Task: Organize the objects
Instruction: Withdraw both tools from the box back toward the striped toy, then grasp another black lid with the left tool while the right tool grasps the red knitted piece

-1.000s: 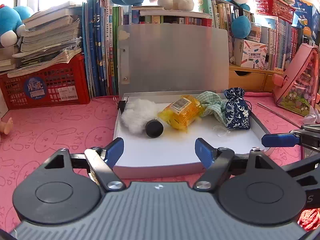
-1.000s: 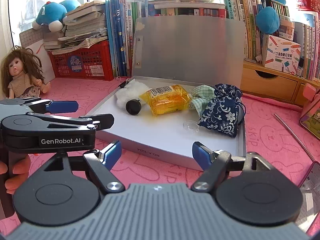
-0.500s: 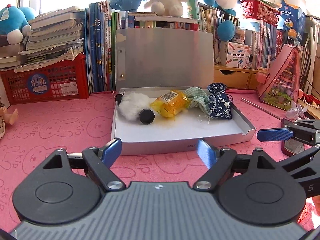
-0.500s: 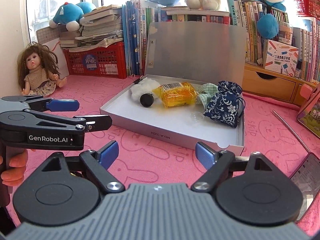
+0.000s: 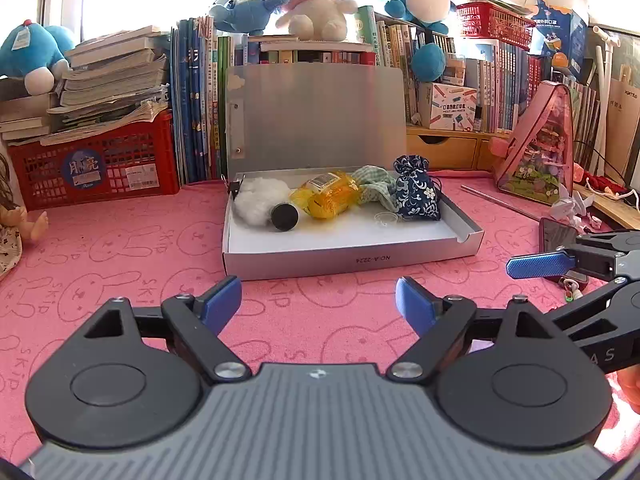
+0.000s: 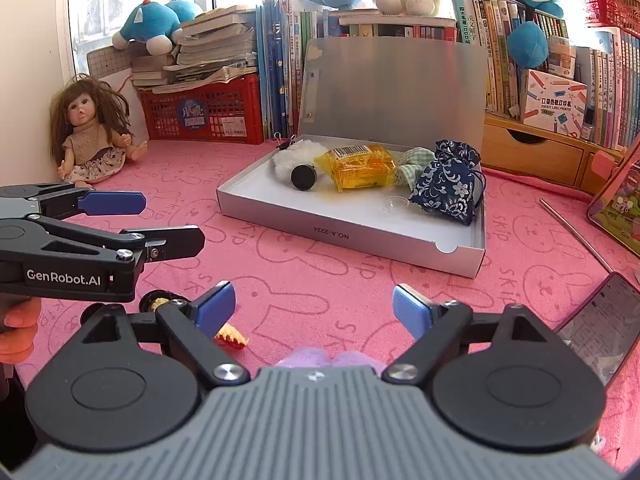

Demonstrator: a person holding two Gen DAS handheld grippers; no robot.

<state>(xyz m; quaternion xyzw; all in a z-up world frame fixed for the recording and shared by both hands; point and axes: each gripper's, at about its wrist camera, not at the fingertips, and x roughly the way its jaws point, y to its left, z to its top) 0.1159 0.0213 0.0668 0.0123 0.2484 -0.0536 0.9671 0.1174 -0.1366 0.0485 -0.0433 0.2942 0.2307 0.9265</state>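
Observation:
An open silver box (image 5: 348, 258) (image 6: 348, 236) lies on the pink mat with its lid up. Inside are a white fluffy puff (image 5: 258, 200) (image 6: 288, 156), a black round cap (image 5: 284, 217) (image 6: 303, 176), a yellow packet (image 5: 326, 198) (image 6: 362, 166), a green checked cloth (image 5: 374, 188), a blue floral pouch (image 5: 416, 194) (image 6: 446, 184) and a small clear disc (image 5: 386, 218). My left gripper (image 5: 318, 304) is open and empty, in front of the box. My right gripper (image 6: 314, 306) is open and empty, above a purple soft thing (image 6: 324, 358) and a yellow-red knitted piece (image 6: 230, 336).
A doll (image 6: 90, 132) sits at the left. A red crate (image 5: 94, 164) with books, a row of books and plush toys stand behind. A wooden drawer unit (image 6: 532, 156), a pink toy house (image 5: 536, 148), a phone (image 6: 596, 320) and a thin metal rod (image 6: 576, 236) are at the right.
Both grippers have pulled back from the box toward the near edge of the mat and stayed open. The purple and knitted things have come into the right wrist view.

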